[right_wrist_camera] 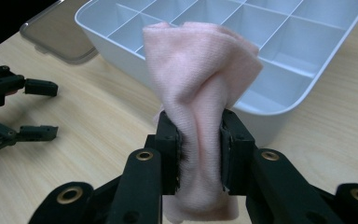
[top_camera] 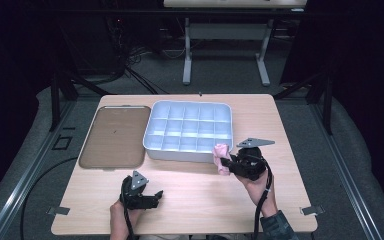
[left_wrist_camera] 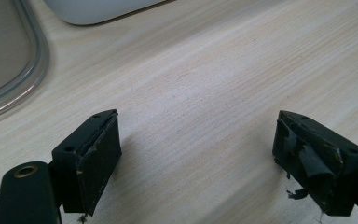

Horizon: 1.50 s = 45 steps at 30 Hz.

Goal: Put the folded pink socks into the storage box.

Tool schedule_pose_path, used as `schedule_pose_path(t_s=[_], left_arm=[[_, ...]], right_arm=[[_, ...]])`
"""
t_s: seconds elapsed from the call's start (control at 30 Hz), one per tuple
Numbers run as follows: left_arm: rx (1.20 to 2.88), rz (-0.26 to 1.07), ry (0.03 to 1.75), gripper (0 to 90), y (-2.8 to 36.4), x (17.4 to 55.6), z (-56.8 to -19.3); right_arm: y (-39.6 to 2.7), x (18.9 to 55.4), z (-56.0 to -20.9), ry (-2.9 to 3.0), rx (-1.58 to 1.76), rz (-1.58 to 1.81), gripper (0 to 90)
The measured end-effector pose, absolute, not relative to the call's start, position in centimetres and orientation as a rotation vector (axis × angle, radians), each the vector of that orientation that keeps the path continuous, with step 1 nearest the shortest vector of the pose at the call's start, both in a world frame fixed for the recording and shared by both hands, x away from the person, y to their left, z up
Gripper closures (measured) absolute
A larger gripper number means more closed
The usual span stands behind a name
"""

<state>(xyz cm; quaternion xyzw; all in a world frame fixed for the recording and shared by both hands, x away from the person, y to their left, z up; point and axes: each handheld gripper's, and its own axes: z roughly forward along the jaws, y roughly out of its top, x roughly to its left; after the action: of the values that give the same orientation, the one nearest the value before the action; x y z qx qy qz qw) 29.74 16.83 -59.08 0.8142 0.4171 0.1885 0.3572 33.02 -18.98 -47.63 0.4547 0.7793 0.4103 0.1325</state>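
A folded pink cloth (right_wrist_camera: 200, 88) is pinched upright in my right gripper (right_wrist_camera: 199, 154), whose jaws press on both its sides. In the high view the right gripper (top_camera: 226, 164) holds the pink cloth (top_camera: 222, 156) above the table, just in front of the near right corner of the white divided tray (top_camera: 152, 120). My left gripper (top_camera: 156, 197) rests low over the table's front left part with its jaws wide apart. In the left gripper view the left gripper (left_wrist_camera: 196, 154) has only bare wood between its fingers.
A flat clear lid (top_camera: 115, 136) lies left of the white tray, its rounded rim (left_wrist_camera: 39, 56) showing in the left gripper view. The tray's compartments (right_wrist_camera: 279, 42) hold nothing. The wooden table (top_camera: 195, 205) ends near both forearms. Another table's legs stand beyond on the floor.
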Motion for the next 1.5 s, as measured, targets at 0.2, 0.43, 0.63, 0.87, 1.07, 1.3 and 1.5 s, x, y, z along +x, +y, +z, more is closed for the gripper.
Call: schedule_pose_path(t_s=[0.2,0.43,0.63,0.87,1.07,1.3,1.5], left_arm=[[2.103,0.488,1.077,14.9,16.9,29.7,-59.1],[2.103,0.489,1.078,14.9,16.9,29.7,-59.1],[2.1,0.49,1.083,14.9,16.8,29.7,-59.1],[2.1,0.491,1.083,14.9,16.8,29.7,-59.1],[2.099,0.491,1.084,15.0,16.8,29.7,-59.1],[2.099,0.493,1.084,14.9,16.8,29.7,-59.1],[2.1,0.491,1.084,15.0,16.8,29.7,-59.1]], right_arm=[[-19.0,33.9,-46.7,2.226,1.318,1.2,72.6],[-19.0,34.7,-45.7,2.196,1.309,1.201,72.6],[-18.9,35.5,-45.1,2.197,1.293,1.186,72.5],[-18.7,36.5,-44.9,2.176,1.297,1.19,72.5],[-18.6,37.8,-45.1,2.17,1.306,1.175,72.5],[-18.2,39.5,-46.2,2.178,1.327,1.139,72.4],[-17.4,40.7,-47.6,2.198,1.331,1.069,72.3]])
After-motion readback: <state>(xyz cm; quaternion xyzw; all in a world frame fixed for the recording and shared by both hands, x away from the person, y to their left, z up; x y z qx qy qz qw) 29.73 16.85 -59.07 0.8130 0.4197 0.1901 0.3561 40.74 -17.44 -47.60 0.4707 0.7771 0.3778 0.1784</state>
